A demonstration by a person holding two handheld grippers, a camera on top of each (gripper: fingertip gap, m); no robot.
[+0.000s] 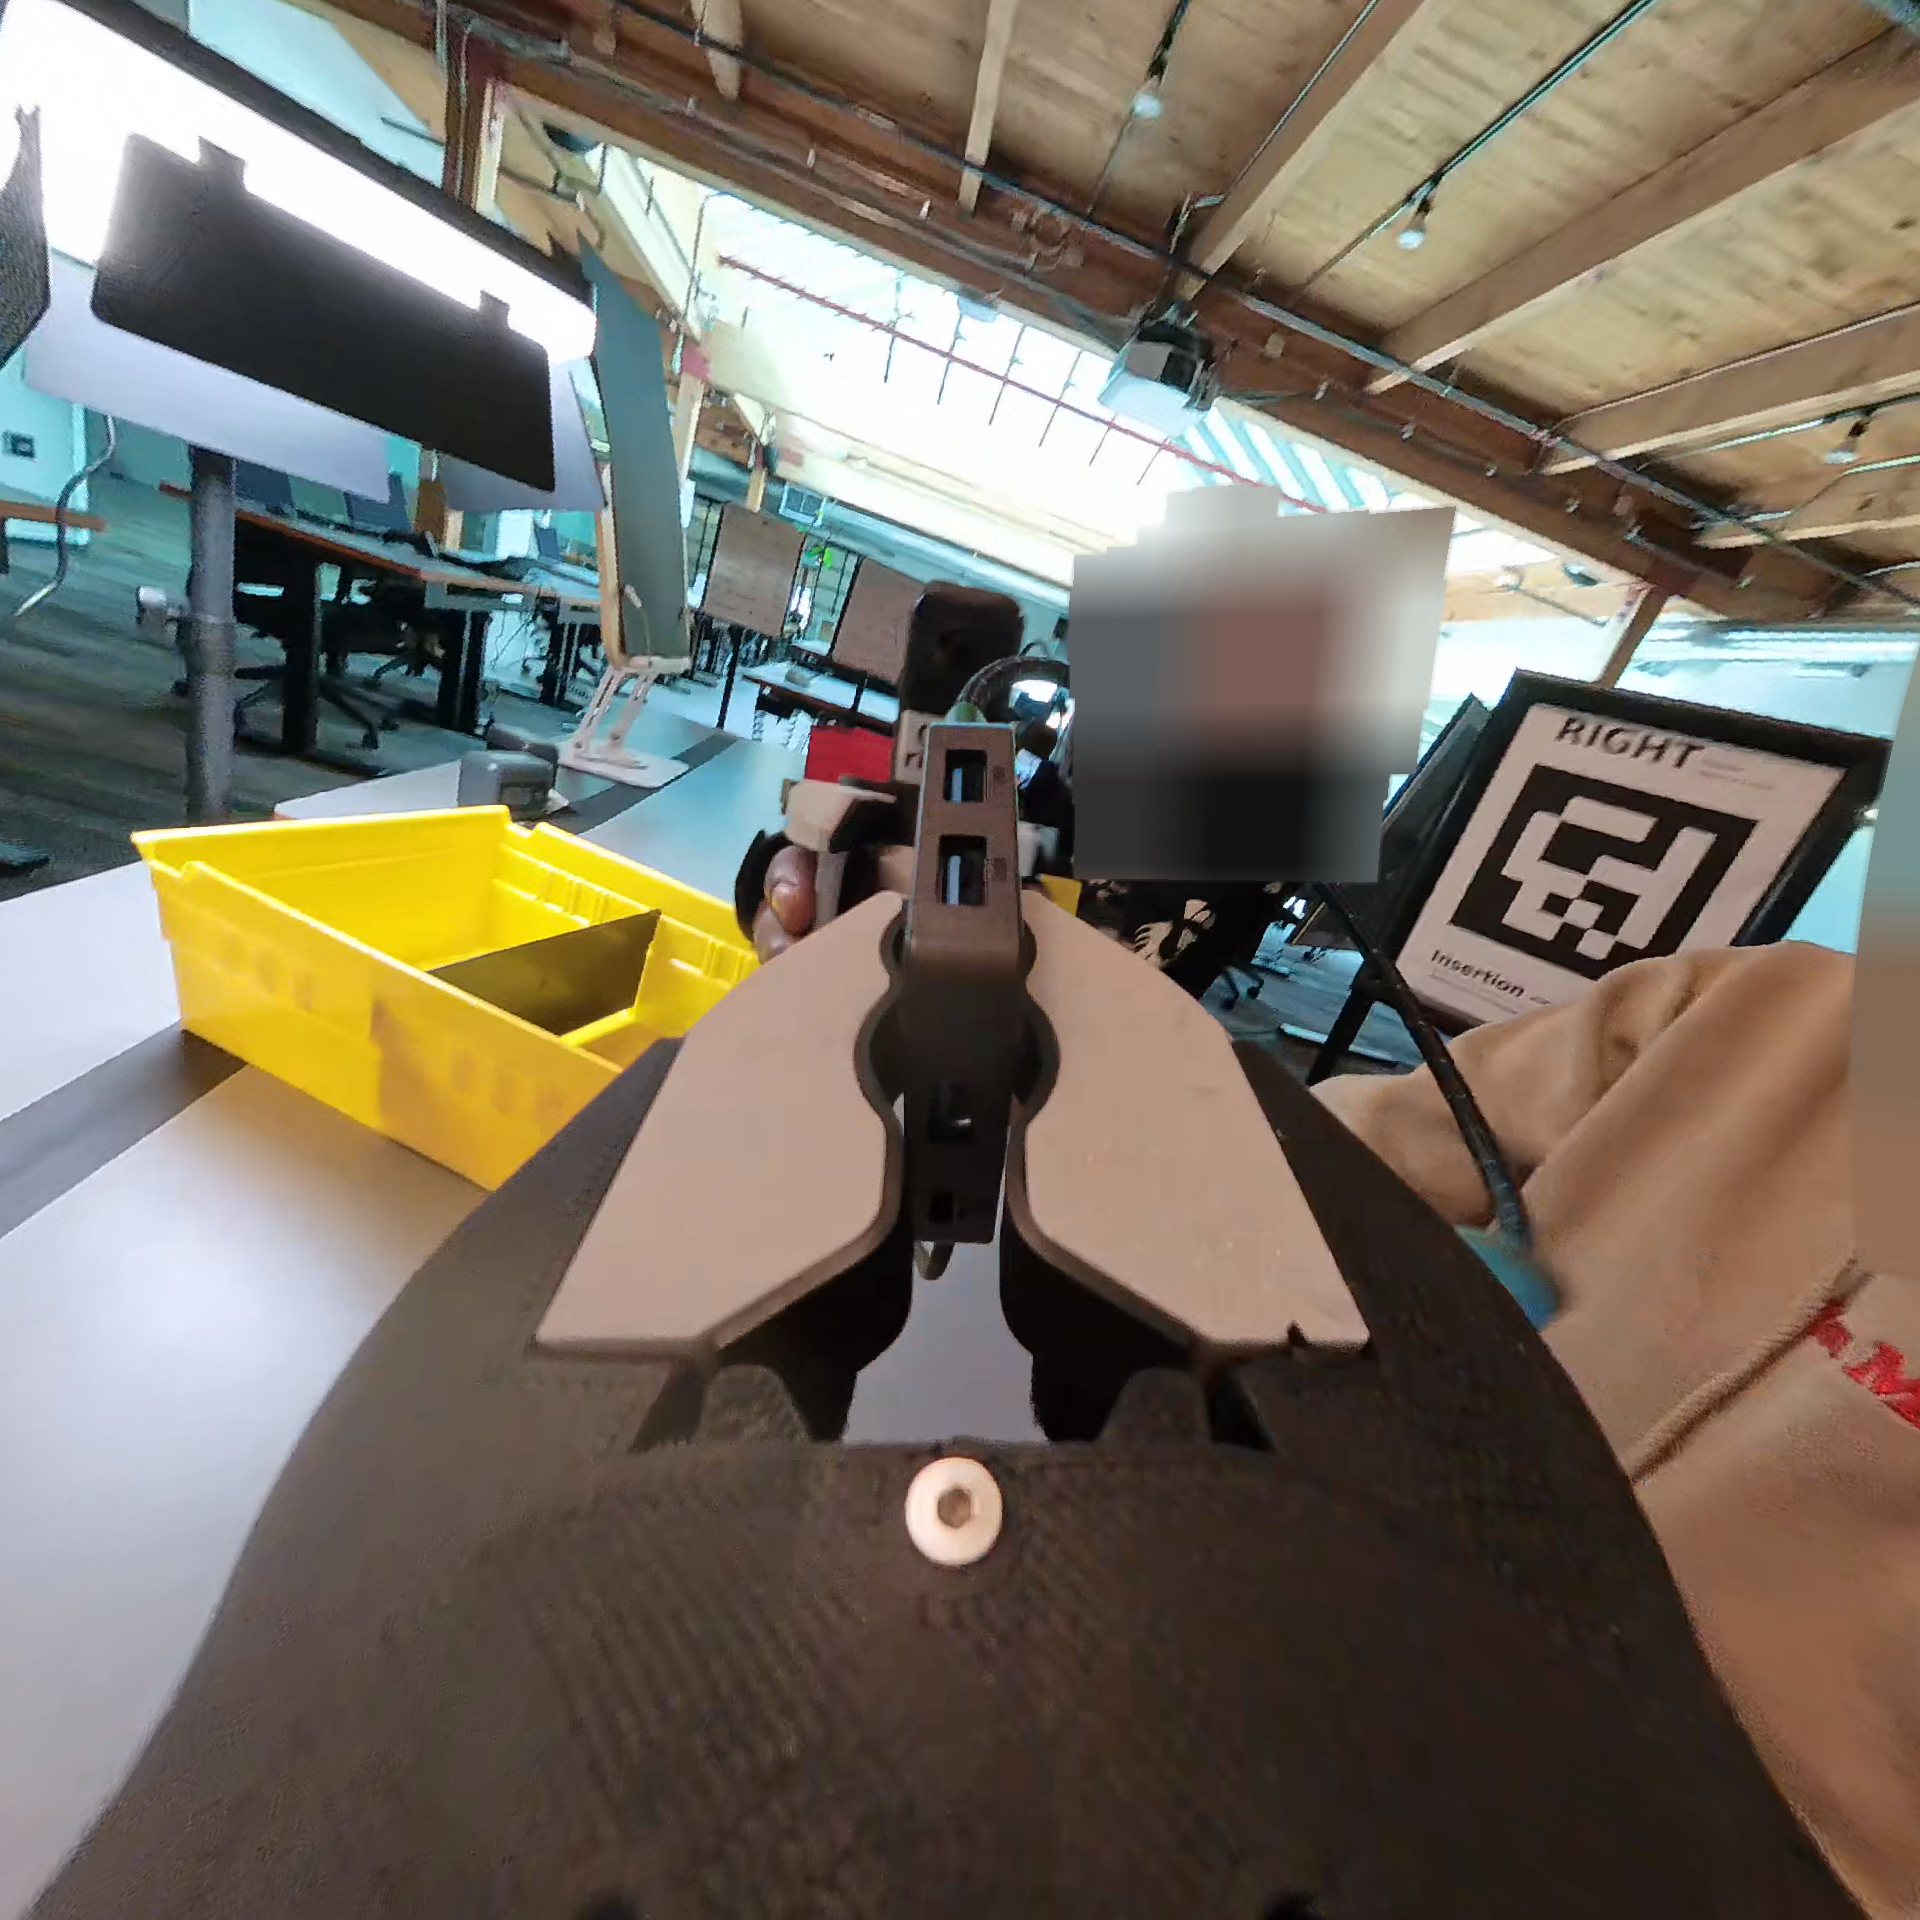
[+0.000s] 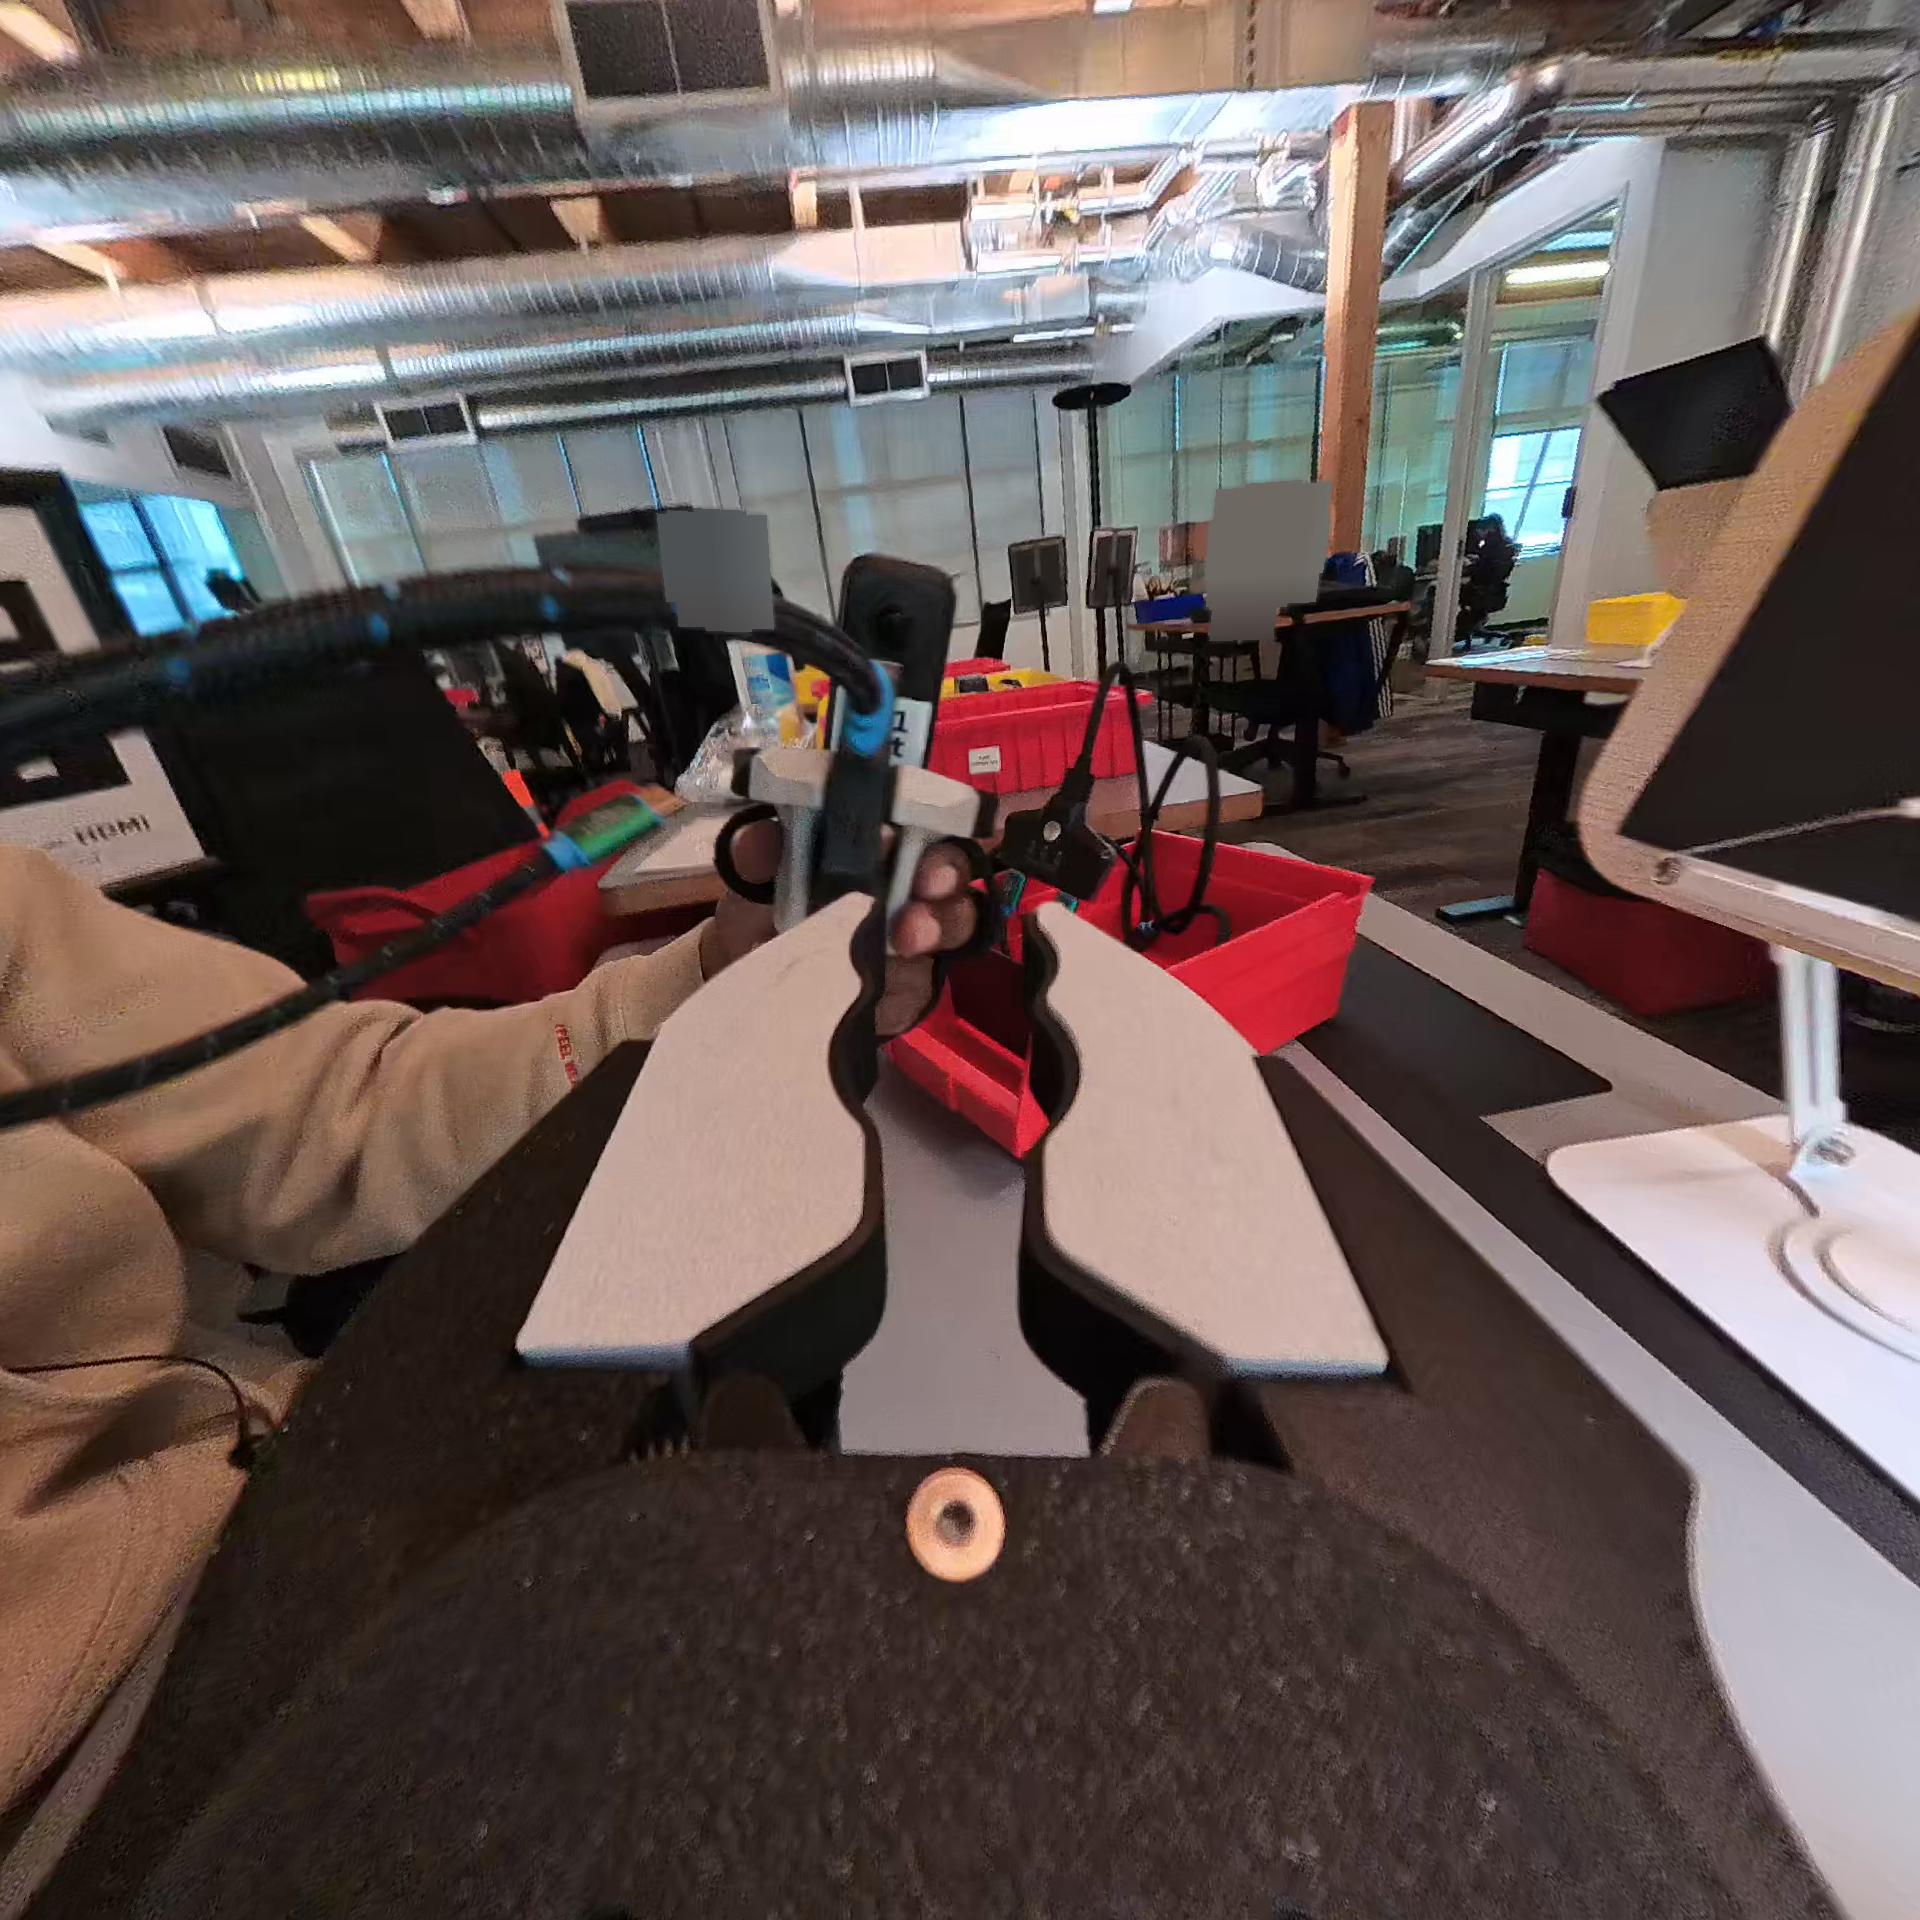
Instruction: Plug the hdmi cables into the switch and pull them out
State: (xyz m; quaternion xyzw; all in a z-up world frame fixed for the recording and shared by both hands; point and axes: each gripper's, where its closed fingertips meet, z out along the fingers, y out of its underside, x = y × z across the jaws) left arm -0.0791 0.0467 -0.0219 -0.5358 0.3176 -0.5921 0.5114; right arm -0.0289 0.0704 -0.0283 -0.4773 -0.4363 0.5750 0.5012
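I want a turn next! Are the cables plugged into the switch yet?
Not yet. Done: the left gripper holds the switch. In hand: the right gripper is open, empty. To do: both ports showing are empty, and a cable sits in the red bin, so plugging and pulling remain.

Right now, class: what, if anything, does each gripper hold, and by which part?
The left gripper clamps the dark HDMI switch by its lower body, ports facing the camera. The right gripper is open and holds nothing.
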